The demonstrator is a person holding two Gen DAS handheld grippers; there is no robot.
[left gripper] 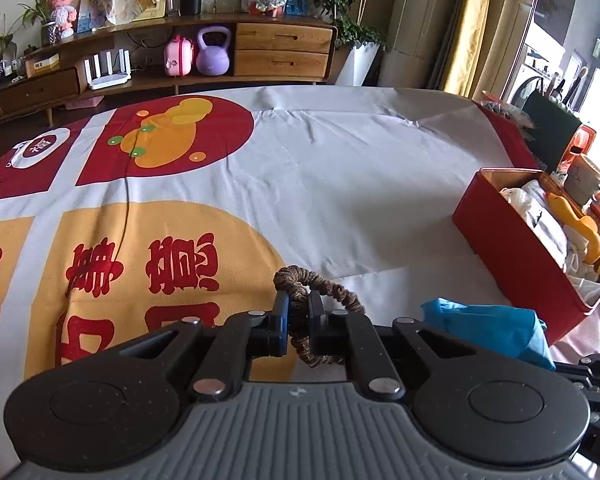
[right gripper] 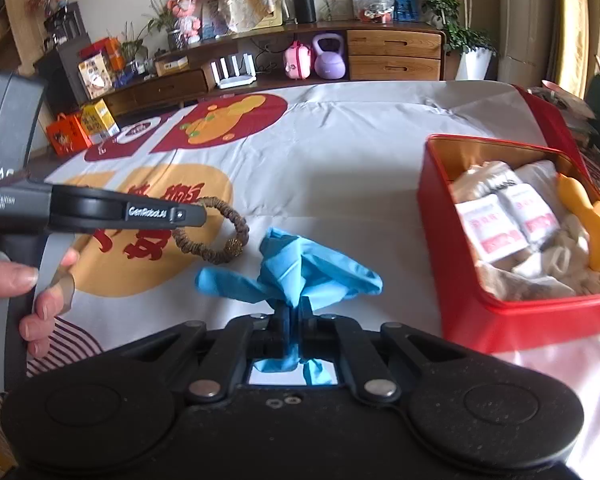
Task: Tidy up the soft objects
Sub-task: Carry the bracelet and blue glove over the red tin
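A printed cloth (left gripper: 340,168) in white, red and orange covers the table. At its right edge stands an open red tin box (right gripper: 468,312) already holding white packets (right gripper: 500,220), pale cloth pieces and an orange soft thing (right gripper: 592,216). Nothing lies between the grippers and the box. Far behind runs a wooden sideboard (left gripper: 284,48) with a purple kettlebell (left gripper: 213,54) and a pink case (left gripper: 179,56) on its shelf.

The left gripper (left gripper: 299,310) points down at a slant over the orange print, its jaws closed on a brown hair scrunchie (left gripper: 324,284), whose loop bulges out beyond and below the pads. The right gripper (right gripper: 296,312), also tilted down, is clamped tight on a crumpled blue glove (right gripper: 300,268), just left of the box.

Only the right wrist view shows the hand (right gripper: 32,292) wrapped round the left gripper's grey handle, the scrunchie's full ring hanging from its tip, and the box's contents clearly; the left wrist view catches the glove only as a blue lump at lower right
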